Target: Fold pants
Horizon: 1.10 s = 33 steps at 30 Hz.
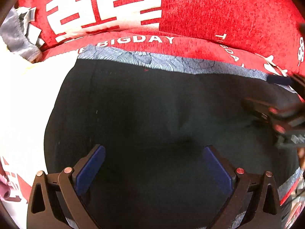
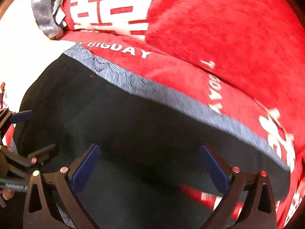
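Blue-padded fingers (image 1: 89,169) of the left gripper (image 1: 154,168) stand wide apart at the bottom of the left wrist view, holding nothing, with the dark pants (image 1: 144,114) spread directly beneath and ahead of them. That cloth fills the centre and lower half of both frames; its long axis seems to run across the picture, left to right, though its ends are hard to make out. In the right wrist view the right gripper (image 2: 150,168) is likewise spread open and empty above the same cloth, and the picture is smeared toward the lower right. Each tool shows in the other's view: the right one at the right edge of the left view, the left one at the left edge of the right view. Both hang about equally close over the pants.

Along the upper edge of the cloth runs a grey-blue patterned strip (image 1: 162,61); I cannot tell whether it is lining or a sheet. Beyond lies a red blanket (image 1: 219,13) lettered "BIGDAY", with a grey crumpled cloth (image 1: 17,34) at upper left. Nothing lies on top of the pants.
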### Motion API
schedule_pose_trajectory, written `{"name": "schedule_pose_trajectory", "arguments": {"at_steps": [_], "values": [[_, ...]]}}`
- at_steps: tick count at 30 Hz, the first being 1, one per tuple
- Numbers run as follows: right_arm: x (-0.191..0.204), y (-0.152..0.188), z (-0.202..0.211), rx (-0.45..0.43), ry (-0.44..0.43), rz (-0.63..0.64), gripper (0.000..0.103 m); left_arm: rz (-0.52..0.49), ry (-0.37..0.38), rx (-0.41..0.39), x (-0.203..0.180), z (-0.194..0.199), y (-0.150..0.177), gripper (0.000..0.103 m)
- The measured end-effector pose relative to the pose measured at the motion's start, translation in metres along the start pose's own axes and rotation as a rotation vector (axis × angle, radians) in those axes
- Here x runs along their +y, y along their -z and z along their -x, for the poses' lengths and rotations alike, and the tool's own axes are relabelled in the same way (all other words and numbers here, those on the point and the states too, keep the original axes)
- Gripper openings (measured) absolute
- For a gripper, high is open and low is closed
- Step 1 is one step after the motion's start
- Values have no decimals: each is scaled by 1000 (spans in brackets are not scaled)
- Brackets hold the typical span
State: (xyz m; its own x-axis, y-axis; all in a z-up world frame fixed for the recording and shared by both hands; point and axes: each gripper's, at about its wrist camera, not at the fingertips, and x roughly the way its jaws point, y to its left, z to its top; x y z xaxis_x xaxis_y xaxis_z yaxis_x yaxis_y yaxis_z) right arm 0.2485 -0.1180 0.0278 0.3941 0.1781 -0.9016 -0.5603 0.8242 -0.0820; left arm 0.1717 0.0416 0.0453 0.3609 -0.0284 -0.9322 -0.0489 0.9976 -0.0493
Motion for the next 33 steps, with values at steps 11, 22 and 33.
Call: {"name": "schedule_pose_trajectory", "arguments": {"at_steps": [11,22,33], "values": [[-8,-72,-109,168,-156,238,103,16,41,6,15,-6,-12,103],[15,-74,-101,160,-347,415,30,112,134,11,30,-8,-26,103],[26,-30,-21,-88,-201,410,9,391,290,99,42,-36,-110,103]]}}
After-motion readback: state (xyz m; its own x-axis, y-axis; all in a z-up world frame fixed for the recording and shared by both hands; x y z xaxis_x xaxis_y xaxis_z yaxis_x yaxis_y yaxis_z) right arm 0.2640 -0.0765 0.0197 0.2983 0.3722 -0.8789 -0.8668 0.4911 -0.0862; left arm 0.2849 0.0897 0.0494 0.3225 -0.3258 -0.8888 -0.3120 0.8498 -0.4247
